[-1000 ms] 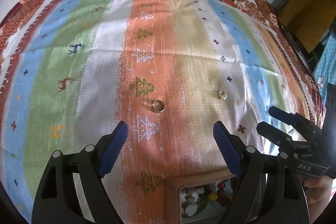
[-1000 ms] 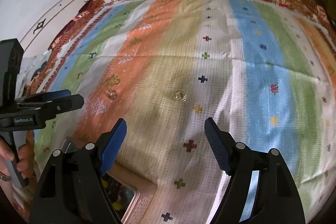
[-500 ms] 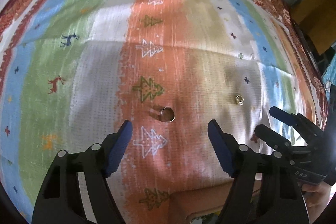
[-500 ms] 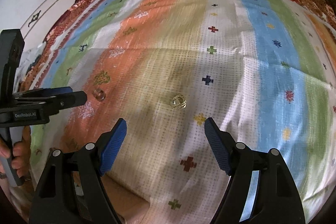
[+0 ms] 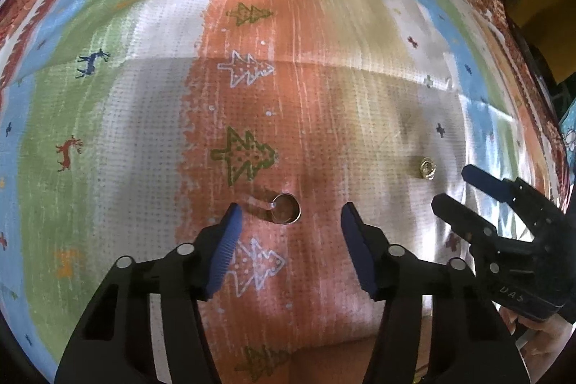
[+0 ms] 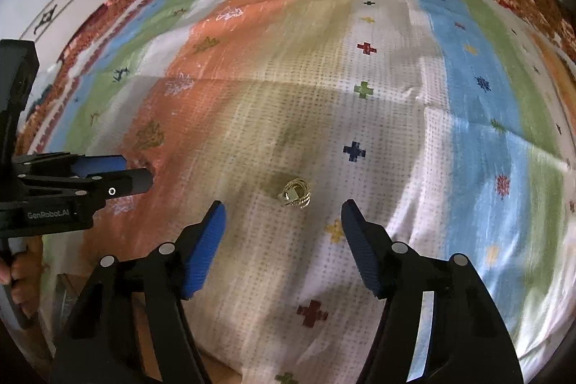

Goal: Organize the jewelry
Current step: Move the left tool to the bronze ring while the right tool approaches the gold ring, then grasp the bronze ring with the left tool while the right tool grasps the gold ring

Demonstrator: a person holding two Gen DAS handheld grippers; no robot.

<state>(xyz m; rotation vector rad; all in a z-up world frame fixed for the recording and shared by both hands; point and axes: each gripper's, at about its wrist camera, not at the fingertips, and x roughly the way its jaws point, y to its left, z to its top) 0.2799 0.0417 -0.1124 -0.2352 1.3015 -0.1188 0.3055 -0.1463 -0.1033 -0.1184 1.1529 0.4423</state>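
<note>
Plain ring [image 5: 286,208] lies flat on the orange stripe of the cloth [image 5: 144,132], just ahead of the left gripper [image 5: 288,216] and roughly centred between its blue pads [image 5: 225,247]. Not touching either pad. A small clear bit sits against the ring's left edge (can't tell what it is).

Gold ring [image 6: 297,193] (looks like several thin bands bunched, with a small stone or tag) lies on the beige/white part of the cloth [image 6: 396,132], just ahead of the right gripper [image 6: 284,213], slightly right of the midline between its pads [image 6: 203,251]. No contact there either. In the left view the same gold ring [image 5: 427,167] sits just off the right gripper's [image 5: 453,188] tips.

Both grippers: jaws spread wide, nothing held, nothing touched.

Pose: each gripper points forward and down at the cloth, hovering low over its own ring. The two sit side by side and near each other. Left gripper [image 6: 144,173] shows at the left edge of the right view, seen side-on, with the person's left hand [image 6: 21,272] wrapped around its handle. Right hand [image 5: 540,337] shows at the lower right of the left view, under the gripper body.

The plain ring is hidden behind the left gripper's fingers in the right view. A brown box edge [image 6: 144,305] peeks out below the right gripper's left finger.
</note>
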